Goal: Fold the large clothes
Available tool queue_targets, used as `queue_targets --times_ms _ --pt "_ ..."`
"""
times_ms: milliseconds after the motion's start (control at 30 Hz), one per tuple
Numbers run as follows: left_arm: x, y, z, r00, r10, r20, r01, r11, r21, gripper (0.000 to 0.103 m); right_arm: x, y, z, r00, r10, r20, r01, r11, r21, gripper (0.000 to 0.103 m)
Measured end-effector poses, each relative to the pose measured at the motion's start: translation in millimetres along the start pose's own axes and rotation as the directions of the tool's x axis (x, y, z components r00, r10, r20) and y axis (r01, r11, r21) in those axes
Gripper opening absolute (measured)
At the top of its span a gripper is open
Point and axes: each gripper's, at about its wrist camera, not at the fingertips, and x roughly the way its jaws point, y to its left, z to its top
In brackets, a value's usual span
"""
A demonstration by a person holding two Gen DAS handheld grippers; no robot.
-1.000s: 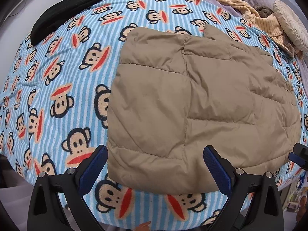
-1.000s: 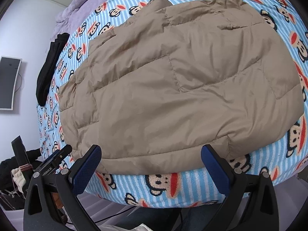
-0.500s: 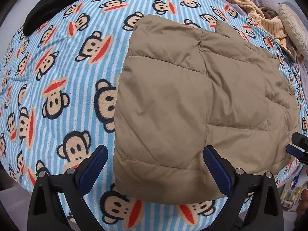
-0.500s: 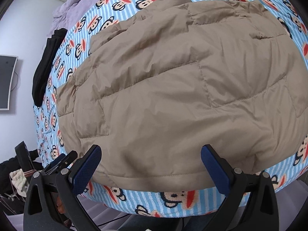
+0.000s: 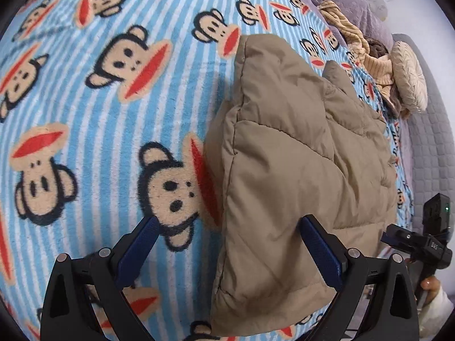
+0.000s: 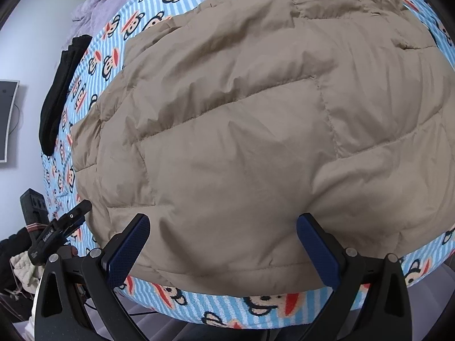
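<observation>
**Tan quilted jacket lies flat on the bed, both grippers wide at its near hem**

Tan and puffy, the quilted jacket point(image 6: 241, 130) fills the middle of the right wrist view, spread on the monkey-print blanket point(image 5: 85, 142); in the left wrist view it takes up the right half of the frame, its left edge running from upper centre down to the bottom.

The left gripper point(image 5: 227, 244) has its fingers spread wide, one over blanket and one over fabric, straddling the jacket's lower left corner with nothing clamped. The right gripper point(image 6: 221, 241) is equally wide, both fingers over the hem at lower centre, holding nothing.

The padding looks light, soft and springy, with a smooth shell that may slip. It would probably puff back after a fold, so a firm pinch on the stitched hem or a corner seems the safest hold, one gripper at each end.

No containers are visible. A black garment point(image 6: 57, 93) lies at the left edge of the right wrist view, and a beige knit point(image 5: 366, 56) with a round cushion point(image 5: 409, 76) sits at the upper right of the left wrist view.
</observation>
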Motion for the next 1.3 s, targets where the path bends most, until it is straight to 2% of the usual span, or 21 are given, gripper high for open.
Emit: queue_targets --times_ms 67,267,367,400,433,467,500,533,567,633,700,800,1000,1200,1300 --pt "15.0 -2.9 3.2 0.996 -0.073 -0.046 0.074 0.997 0.020 0.100 3.1 0.7 1.5 1.000 -0.007 -0.001 0.007 1.000 0.003 0.103" --pt "55.3 -34.5 11.4 0.975 -0.171 -0.142 0.188 0.975 0.121 0.100 6.3 3.4 4.1 1.000 -0.027 -0.009 0.027 1.000 -0.002 0.103" --pt "66.3 -44.7 14.9 0.974 -0.157 -0.166 0.182 0.973 0.144 0.100 -1.9 7.2 3.6 1.000 -0.022 -0.006 0.022 0.999 -0.033 0.103" --pt "67.6 -45.8 15.8 0.974 -0.151 -0.167 0.176 0.973 0.147 0.097 -6.1 9.2 3.8 1.000 -0.027 0.003 0.028 0.999 -0.047 0.103" --pt "66.9 -47.8 15.7 0.975 -0.149 -0.163 0.174 0.973 0.151 0.080 -10.9 9.2 3.8 0.999 -0.035 0.019 0.036 0.998 -0.060 0.103" --pt "65.8 -49.0 16.3 0.973 -0.163 -0.163 0.188 0.970 0.154 0.068 -16.7 8.7 4.2 0.998 -0.046 0.043 0.049 0.996 -0.072 0.103" --pt "62.0 -46.6 14.8 0.964 -0.201 -0.172 0.226 0.965 0.135 0.046 -22.4 7.6 5.0 0.996 -0.057 0.073 0.063 0.995 -0.081 0.103" --pt "57.7 -44.9 14.4 0.956 -0.234 -0.175 0.255 0.961 0.105 0.036 -27.5 6.1 6.2 0.992 -0.066 0.104 0.075 0.993 -0.088 0.099" --pt "51.6 -46.6 13.2 0.957 -0.241 -0.165 0.258 0.961 0.095 0.033 -32.9 4.9 8.0 0.987 -0.070 0.142 0.084 0.992 -0.096 0.090" --pt "39.4 -54.0 8.1 0.962 -0.231 -0.145 0.246 0.964 0.103 0.028 -35.6 3.6 15.0 0.980 -0.094 0.173 0.114 0.987 -0.112 0.016" --pt "27.8 -60.5 3.7 0.966 -0.228 -0.124 0.240 0.967 0.090 0.027 -35.1 1.8 24.3 0.976 -0.080 0.201 0.105 0.987 -0.120 0.014" --pt "9.8 -73.0 -4.0 0.976 -0.198 -0.092 0.205 0.975 0.081 0.027 -25.2 8.2 40.4 0.967 -0.070 0.246 0.119 0.974 -0.192 0.014" --pt "-33.4 -122.1 -24.2 0.987 -0.158 -0.023 0.159 0.984 0.083 0.027 14.4 13.7 81.1 0.973 -0.033 0.230 0.088 0.968 -0.234 0.014" --pt "-50.2 -200.2 -41.1 0.994 -0.113 -0.003 0.113 0.984 0.135 0.027 31.2 -2.6 109.8 0.984 0.053 0.172 -0.024 0.986 -0.163 0.010" --pt "-46.0 -240.5 -40.2 0.996 -0.084 -0.012 0.084 0.982 0.172 0.027 41.7 -17.2 124.4 0.986 0.122 0.117 -0.110 0.989 -0.103 0.010"
